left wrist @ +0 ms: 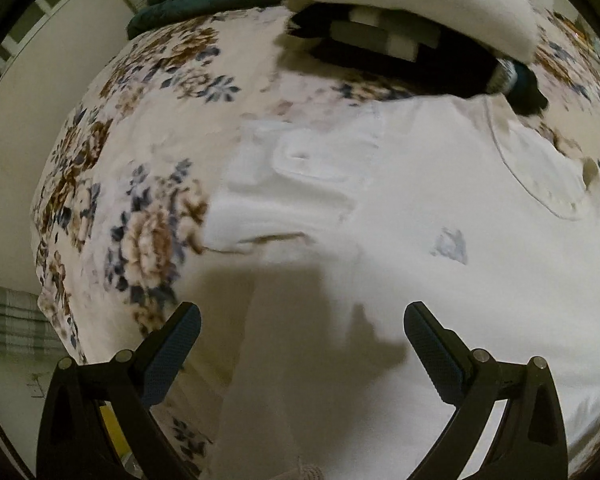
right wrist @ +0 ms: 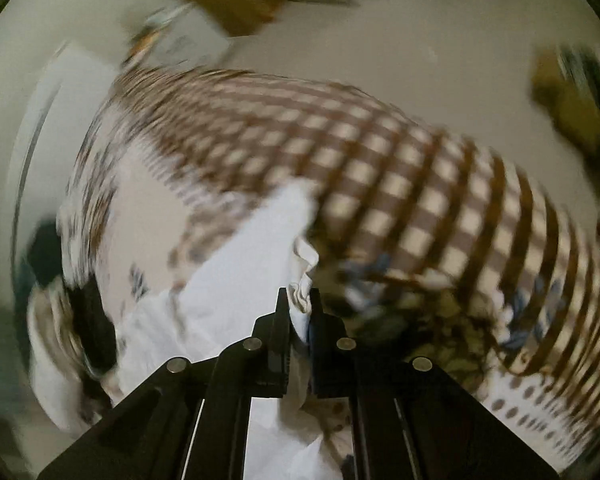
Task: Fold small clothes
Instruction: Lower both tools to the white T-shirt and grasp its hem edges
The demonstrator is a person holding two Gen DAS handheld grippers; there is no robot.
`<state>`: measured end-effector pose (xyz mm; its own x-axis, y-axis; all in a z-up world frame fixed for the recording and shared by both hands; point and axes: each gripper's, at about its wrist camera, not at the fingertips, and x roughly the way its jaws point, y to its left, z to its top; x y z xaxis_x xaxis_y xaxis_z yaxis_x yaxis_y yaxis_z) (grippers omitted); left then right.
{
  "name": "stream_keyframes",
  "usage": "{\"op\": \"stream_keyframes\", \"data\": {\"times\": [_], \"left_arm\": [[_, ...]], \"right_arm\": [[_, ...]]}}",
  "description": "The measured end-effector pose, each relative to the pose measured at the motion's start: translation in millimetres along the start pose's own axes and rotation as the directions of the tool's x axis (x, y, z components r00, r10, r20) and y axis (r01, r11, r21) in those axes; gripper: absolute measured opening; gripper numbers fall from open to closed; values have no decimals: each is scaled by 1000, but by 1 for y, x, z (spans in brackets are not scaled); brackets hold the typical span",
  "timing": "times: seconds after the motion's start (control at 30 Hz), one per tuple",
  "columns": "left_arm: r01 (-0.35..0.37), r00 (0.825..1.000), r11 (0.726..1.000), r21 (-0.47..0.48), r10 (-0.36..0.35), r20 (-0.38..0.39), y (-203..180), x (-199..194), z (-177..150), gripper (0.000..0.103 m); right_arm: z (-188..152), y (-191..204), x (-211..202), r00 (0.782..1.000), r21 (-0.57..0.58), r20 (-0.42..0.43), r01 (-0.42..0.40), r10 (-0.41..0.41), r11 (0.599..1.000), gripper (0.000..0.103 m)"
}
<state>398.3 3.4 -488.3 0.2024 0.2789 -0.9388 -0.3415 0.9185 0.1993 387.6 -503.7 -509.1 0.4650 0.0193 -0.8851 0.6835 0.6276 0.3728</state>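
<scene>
- Left gripper [left wrist: 302,322] hangs over the white shirt [left wrist: 400,216], jaws wide apart, holding nothing.
- Right gripper [right wrist: 299,300] pinches a bunched shirt edge [right wrist: 302,294] between closed jaws.
- Shirt lies spread on the flowered bedspread [left wrist: 156,216].
- Folded clothes [left wrist: 412,20] sit beyond.

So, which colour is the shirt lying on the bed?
White shirt; the left wrist view shows it best.

My left gripper [left wrist: 302,320] is black plastic, with two fingers [left wrist: 172,356] that carry dark blue textured pads and round silver screws at the joints. My right gripper [right wrist: 299,304] has the same black frame and silver screws.
</scene>
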Motion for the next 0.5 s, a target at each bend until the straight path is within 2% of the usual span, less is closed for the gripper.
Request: {"op": "stream_keyframes", "data": {"times": [0.1, 0.17, 0.2, 0.3, 0.33, 0.37, 0.4, 0.43, 0.47, 0.5], "left_arm": [[-5, 1000, 999, -50, 6, 9, 30, -1, 3, 103], [-8, 1000, 995, -98, 9, 7, 57, -1, 4, 103], [-12, 1000, 993, -118, 13, 7, 69, 0, 4, 103], [-19, 1000, 983, -182, 19, 1, 106, 8, 2, 103], [-14, 1000, 979, -203, 13, -7, 115, 13, 3, 103], [5, 1000, 974, -225, -10, -21, 122, 20, 4, 103], [50, 997, 963, -264, -63, -43, 131, 31, 7, 103], [85, 993, 952, -293, -106, -56, 136, 38, 9, 103], [142, 982, 931, -337, -174, -67, 141, 49, 12, 102], [200, 967, 904, -378, -243, -70, 144, 59, 15, 100]], "right_arm": [[-20, 78, -3, 1000, -250, 9, 12, -10, 968, 7], [-53, 131, 4, 1000, -428, -11, 7, -13, 904, 7], [-73, 157, 11, 999, -512, -30, 6, -25, 859, 7], [-148, 214, 42, 990, -730, -88, 8, -106, 683, 7], [-171, 222, 60, 981, -773, -114, 11, -156, 635, 7], [-186, 225, 74, 971, -794, -137, 9, -193, 607, 7], [-196, 226, 88, 959, -804, -166, 5, -232, 594, 8], [-203, 224, 97, 945, -796, -201, -4, -258, 605, 9], [-202, 221, 98, 942, -775, -223, -15, -252, 631, 11], [-199, 217, 94, 942, -745, -245, -30, -231, 667, 18]]}}
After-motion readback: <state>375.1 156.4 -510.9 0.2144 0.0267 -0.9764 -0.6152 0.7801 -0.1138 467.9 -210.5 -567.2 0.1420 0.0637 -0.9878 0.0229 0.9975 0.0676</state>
